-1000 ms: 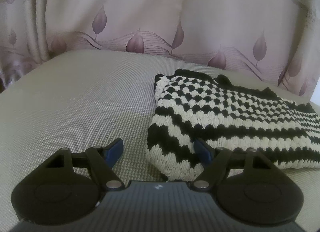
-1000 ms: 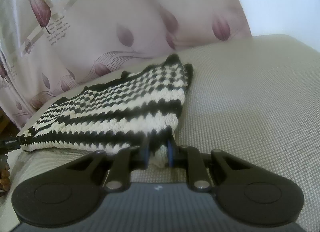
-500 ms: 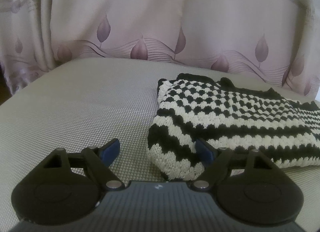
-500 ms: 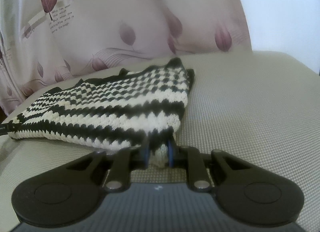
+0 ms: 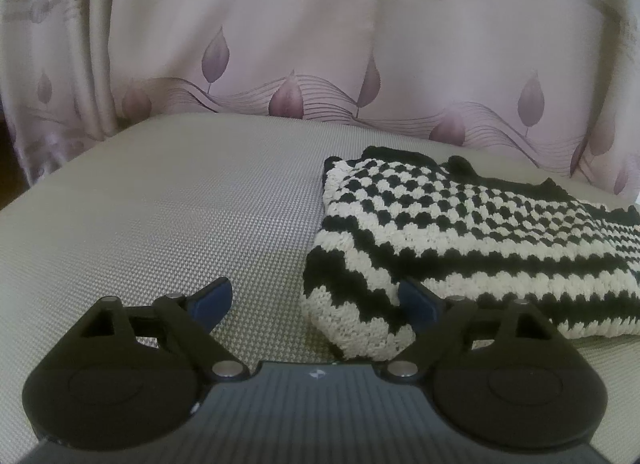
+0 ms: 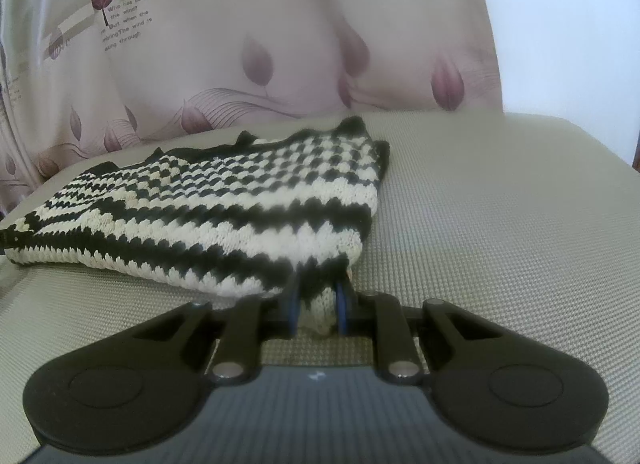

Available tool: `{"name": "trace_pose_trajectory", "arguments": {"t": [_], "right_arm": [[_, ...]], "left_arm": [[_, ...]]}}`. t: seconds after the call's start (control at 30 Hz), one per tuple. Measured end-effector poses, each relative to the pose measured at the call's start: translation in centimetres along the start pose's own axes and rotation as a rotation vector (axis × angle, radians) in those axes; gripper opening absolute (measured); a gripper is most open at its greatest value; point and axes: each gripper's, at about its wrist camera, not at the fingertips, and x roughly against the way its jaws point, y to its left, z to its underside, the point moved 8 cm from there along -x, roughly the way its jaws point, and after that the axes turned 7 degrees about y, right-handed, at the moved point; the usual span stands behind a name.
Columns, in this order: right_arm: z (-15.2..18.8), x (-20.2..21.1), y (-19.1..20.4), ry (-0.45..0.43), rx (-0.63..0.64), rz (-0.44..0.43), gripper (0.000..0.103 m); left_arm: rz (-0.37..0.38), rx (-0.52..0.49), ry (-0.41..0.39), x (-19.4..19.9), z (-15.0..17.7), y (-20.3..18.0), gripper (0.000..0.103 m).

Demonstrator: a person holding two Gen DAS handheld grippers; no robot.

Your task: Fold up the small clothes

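Observation:
A folded black-and-cream knitted garment (image 5: 440, 232) lies on a grey-beige woven cushion (image 5: 180, 204). My left gripper (image 5: 313, 286) sits low at the garment's near left corner. Its jaws are opening wide. The corner lies between the blue pads, close against the right pad (image 5: 416, 302), while the left pad (image 5: 212, 298) stands well apart from it over bare cushion. In the right wrist view the same garment (image 6: 240, 200) stretches away to the left. My right gripper (image 6: 318, 294) is shut on its near right corner, and a cream fold bulges between the narrow jaws.
A pale pink curtain (image 5: 320, 44) with purple leaf prints hangs right behind the cushion's far edge. A white wall (image 6: 560, 24) shows at the right. Bare cushion (image 6: 500, 224) extends right of the garment and to its left in the left wrist view.
The left jaws have spread wider, and the left pad has moved off from the garment's corner. The right gripper has rolled a little while keeping its hold on the corner.

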Motion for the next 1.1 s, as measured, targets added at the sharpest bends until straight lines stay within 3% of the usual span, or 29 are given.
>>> {"name": "trace_pose_trajectory", "arguments": {"t": [0.7,0.8,0.97,1.1], "right_arm": [[-0.1,0.0,-0.2,0.000,-0.003,-0.004,0.018],[-0.1,0.0,-0.2,-0.001,-0.004,-0.005,0.018],[-0.1,0.0,-0.2,-0.001,-0.006,-0.008,0.019],[-0.1,0.1,-0.4,-0.002,-0.013,-0.015,0.019]], "left_arm": [[0.038,0.045,0.024,-0.3,0.0,0.7,0.096],[0.095,0.080,0.037,-0.3,-0.1,1.2,0.100],[0.287,0.101,0.096,-0.4,-1.8,1.7,0.100],[0.349,0.147,0.154,-2.4,-4.6,2.3,0.098]]}}
